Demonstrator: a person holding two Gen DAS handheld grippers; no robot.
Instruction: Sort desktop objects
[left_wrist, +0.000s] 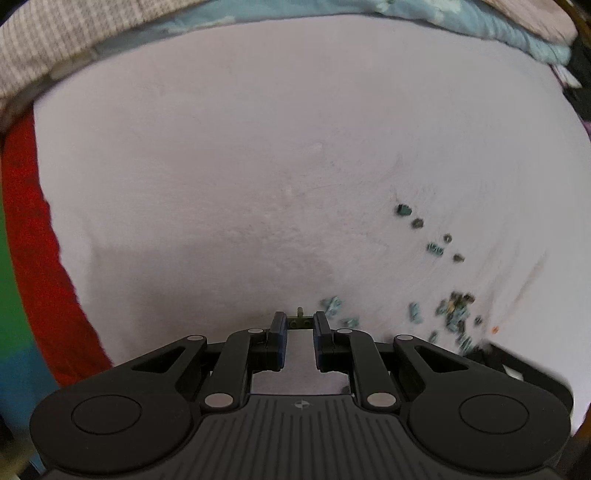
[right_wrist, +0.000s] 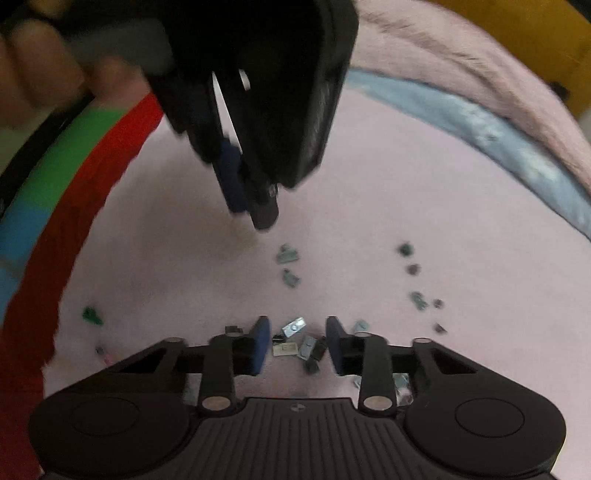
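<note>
A: What's nearest?

B: The left gripper (left_wrist: 300, 322) is clenched on a small dark fitting (left_wrist: 300, 322), pinched crosswise at the fingertips with a pale stub poking forward. The right gripper (right_wrist: 297, 341) stands released, jaws apart over a heap of small metal parts (right_wrist: 299, 345) lying on the pale cloth (right_wrist: 166, 258).

A: How do such bits handle?

B: Light, stiff and smooth, I judge: nothing to crush, but easy to flick away or drop. Take each one singly across its flat sides. The cloth is soft, so a part may sink and tilt as the pads close.

A: And in the way?

B: The heap's pieces touch each other, so closing could catch two. In the right view the left gripper hangs close ahead. Beyond it lie two greenish pieces (right_wrist: 287, 254); rightward runs a loose trail of nuts (right_wrist: 413, 268); a green piece (right_wrist: 91, 316) sits well apart at left. A red band (right_wrist: 88, 192) borders the cloth's far left edge.
</note>
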